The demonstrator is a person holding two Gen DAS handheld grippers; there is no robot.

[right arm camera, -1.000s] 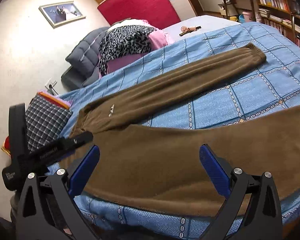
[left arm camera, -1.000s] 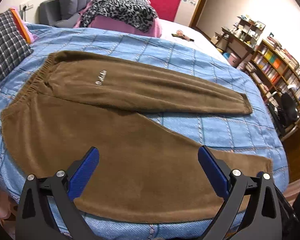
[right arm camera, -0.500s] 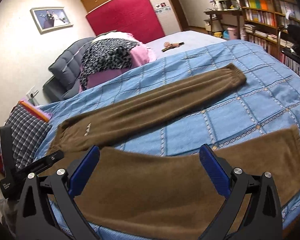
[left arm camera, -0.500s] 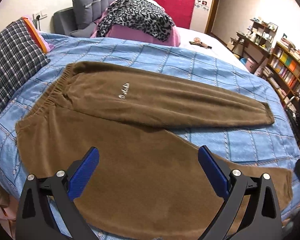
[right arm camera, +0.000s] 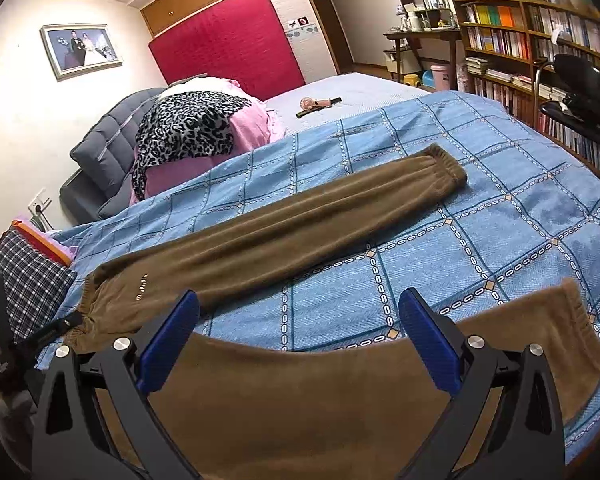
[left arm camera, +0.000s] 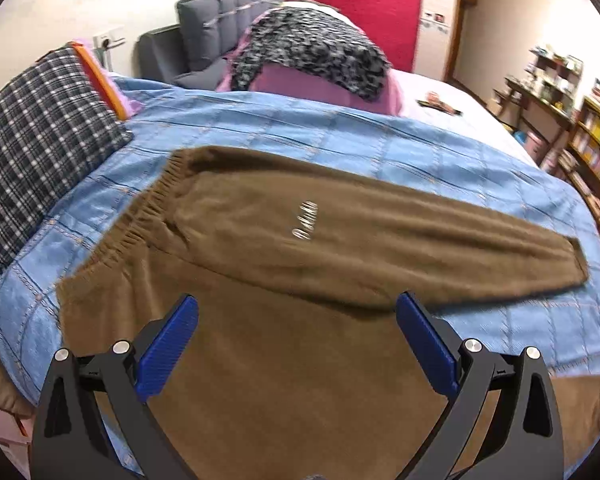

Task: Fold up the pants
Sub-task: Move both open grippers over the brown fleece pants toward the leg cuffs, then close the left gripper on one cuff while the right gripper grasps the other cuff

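Brown fleece pants lie spread flat on a blue checked bedspread, legs apart, waistband at the left and a white logo on the far leg. My left gripper hovers open above the near leg by the hip, holding nothing. From the right wrist view the pants show both cuffs at the right. My right gripper is open over the near leg's upper edge, empty. The left gripper appears as a black shape at the left edge, close to the waistband.
A plaid cushion lies left of the waistband. A pink pile with a leopard-print cloth sits near the grey headboard. Bookshelves and a black chair stand right of the bed. A small object rests on the far sheet.
Both grippers have risen and tilted up, so the pants sit lower in the frames. The left wrist view swung toward the waistband; the right shows more of the cuffs. The pants have not moved.
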